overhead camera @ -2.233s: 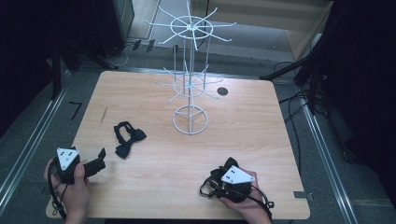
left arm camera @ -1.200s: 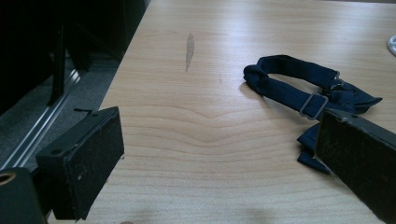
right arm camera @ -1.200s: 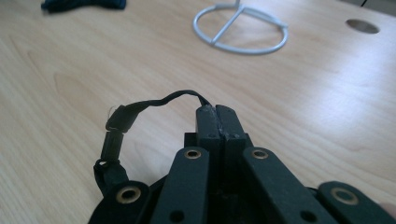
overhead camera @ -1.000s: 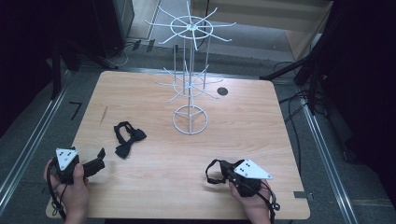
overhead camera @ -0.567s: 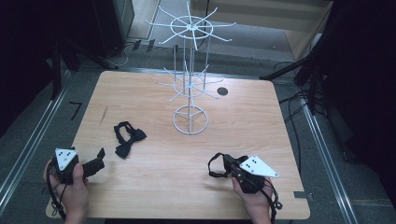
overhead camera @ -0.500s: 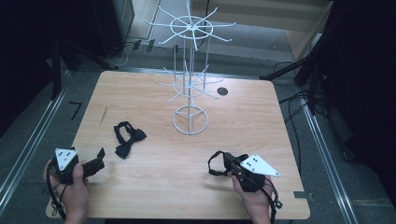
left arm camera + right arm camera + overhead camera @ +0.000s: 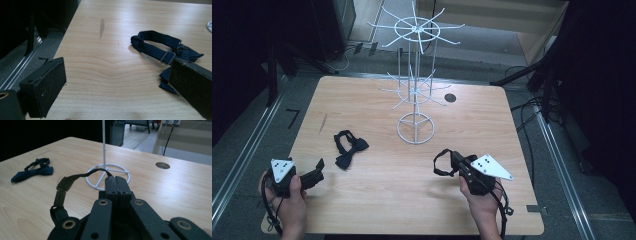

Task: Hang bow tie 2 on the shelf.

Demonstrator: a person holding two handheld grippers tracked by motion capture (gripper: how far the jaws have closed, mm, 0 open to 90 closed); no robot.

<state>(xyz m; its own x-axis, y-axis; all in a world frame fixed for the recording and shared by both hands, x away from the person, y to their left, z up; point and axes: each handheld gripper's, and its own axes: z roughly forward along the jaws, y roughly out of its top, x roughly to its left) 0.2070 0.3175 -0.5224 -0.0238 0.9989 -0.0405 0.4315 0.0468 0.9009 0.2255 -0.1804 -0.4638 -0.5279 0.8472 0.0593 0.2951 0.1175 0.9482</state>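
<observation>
Our right gripper (image 7: 115,181) has its fingers clamped on a dark strap (image 7: 65,185), loop dangling free above the tabletop (image 7: 377,200). Our left gripper (image 7: 117,82) waits, fingers spread wide, near the bow tie (image 7: 165,51) lying flat left of the white rack (image 7: 414,75). We reckon it's light, floppy cloth; best pinched at the band beside its buckle.

The right gripper (image 7: 453,162), jaws pressed together on a black strap (image 7: 441,162), has swung from pointing toward ten o'clock to nine o'clock and shifted slightly toward three o'clock.
</observation>
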